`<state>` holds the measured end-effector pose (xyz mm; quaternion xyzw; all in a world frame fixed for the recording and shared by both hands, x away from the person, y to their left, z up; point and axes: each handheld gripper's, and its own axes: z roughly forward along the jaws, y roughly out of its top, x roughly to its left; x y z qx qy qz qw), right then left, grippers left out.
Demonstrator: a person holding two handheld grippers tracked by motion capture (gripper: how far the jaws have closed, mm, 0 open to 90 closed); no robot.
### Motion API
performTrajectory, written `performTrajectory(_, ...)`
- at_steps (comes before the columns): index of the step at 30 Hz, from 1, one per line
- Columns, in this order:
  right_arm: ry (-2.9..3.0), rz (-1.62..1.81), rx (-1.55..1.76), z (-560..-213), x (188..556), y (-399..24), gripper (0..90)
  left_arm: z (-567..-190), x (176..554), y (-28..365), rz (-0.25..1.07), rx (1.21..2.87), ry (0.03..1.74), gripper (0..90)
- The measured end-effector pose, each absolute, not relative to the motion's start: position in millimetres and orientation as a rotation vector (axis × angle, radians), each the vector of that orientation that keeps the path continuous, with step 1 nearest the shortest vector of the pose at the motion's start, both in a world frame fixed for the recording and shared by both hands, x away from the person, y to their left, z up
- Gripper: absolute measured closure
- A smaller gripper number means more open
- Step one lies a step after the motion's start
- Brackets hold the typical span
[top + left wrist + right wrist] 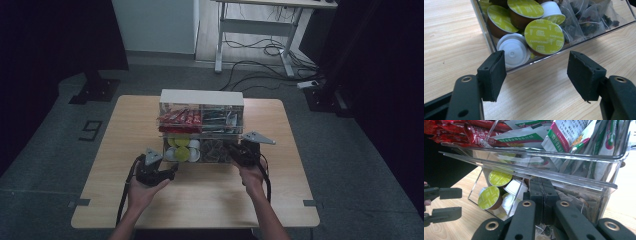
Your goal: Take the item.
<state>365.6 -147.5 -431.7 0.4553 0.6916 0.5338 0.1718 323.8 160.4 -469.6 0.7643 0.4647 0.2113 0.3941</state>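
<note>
A clear two-tier organizer [202,98] stands mid-table. Its top tray holds red sachets [179,118] and green-and-white sachets [564,135]. The lower drawer [599,27] sticks out toward me, with green-lidded coffee capsules [544,36] on the left and tea bags [584,15] on the right. My left gripper [537,65] is open, just short of the drawer's capsule corner, with nothing between its pads [496,72]. My right gripper [543,195] is shut, its pads pressed together at the front of the tea bag compartment. I cannot tell whether anything is pinched between them.
The wooden table [200,200] has bare room in front of the drawer and on both sides. My left gripper [442,205] also appears at the left of the right gripper view. A desk frame [255,30] and floor cables [270,50] lie beyond the table.
</note>
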Motion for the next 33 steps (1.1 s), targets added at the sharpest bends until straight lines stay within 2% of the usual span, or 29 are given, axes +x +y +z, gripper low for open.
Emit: performTrajectory(33, 1.987, 1.514, 1.296, -433, 369, -138, 88.9, -469, 348, 133, 0.55, 1.936, 1.116, 30.3)
